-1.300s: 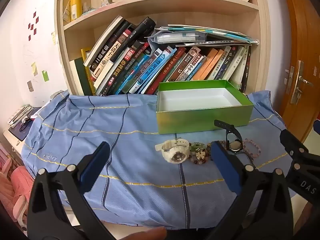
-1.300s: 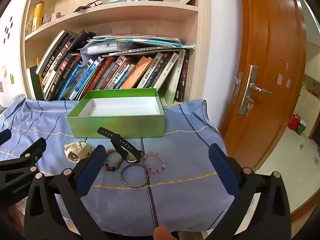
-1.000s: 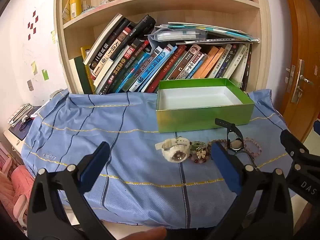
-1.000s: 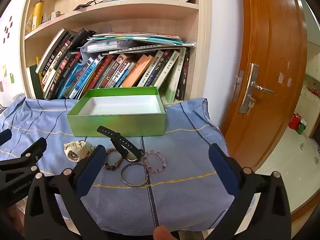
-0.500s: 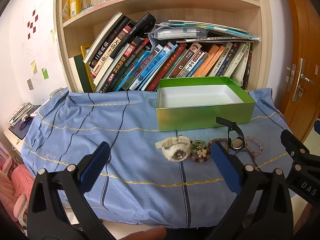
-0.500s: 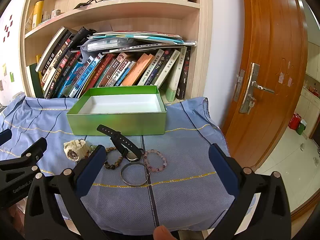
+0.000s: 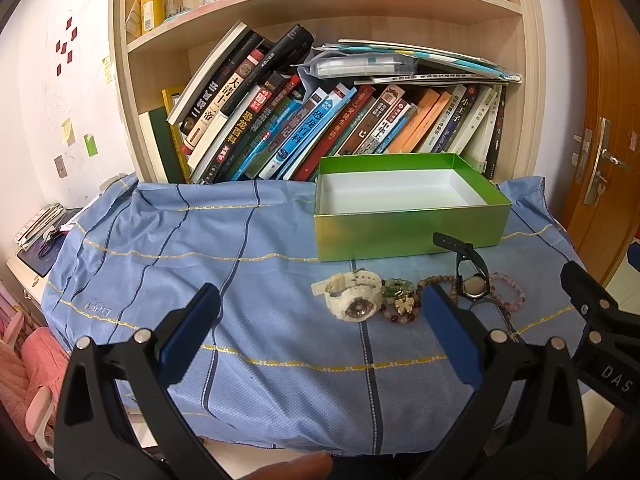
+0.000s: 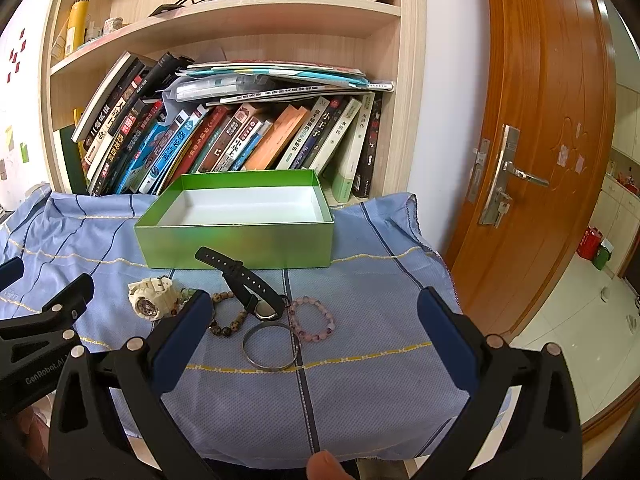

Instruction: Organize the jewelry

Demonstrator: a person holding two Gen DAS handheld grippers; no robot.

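An open green box [image 7: 408,232] [image 8: 236,236] with a white, empty inside stands on the blue cloth. In front of it lie a white watch [image 7: 354,298] [image 8: 151,299], a green bead bracelet [image 7: 397,287], a brown bead bracelet [image 8: 228,326], a black watch [image 7: 472,276] [image 8: 248,284], a silver bangle [image 8: 271,346] and a pink bead bracelet [image 8: 312,320]. My left gripper [image 7: 320,336] is open and empty, short of the white watch. My right gripper [image 8: 314,340] is open and empty, short of the bangle.
A blue checked cloth [image 7: 200,264] covers the table in front of a wooden bookshelf [image 7: 320,128] packed with leaning books. A brown door [image 8: 540,160] stands to the right. A pink chair [image 7: 24,368] and a small side desk [image 7: 36,236] are at the left.
Both grippers have crept slightly forward and the view has risen a little. Both stay open. The jewelry and box have not moved.
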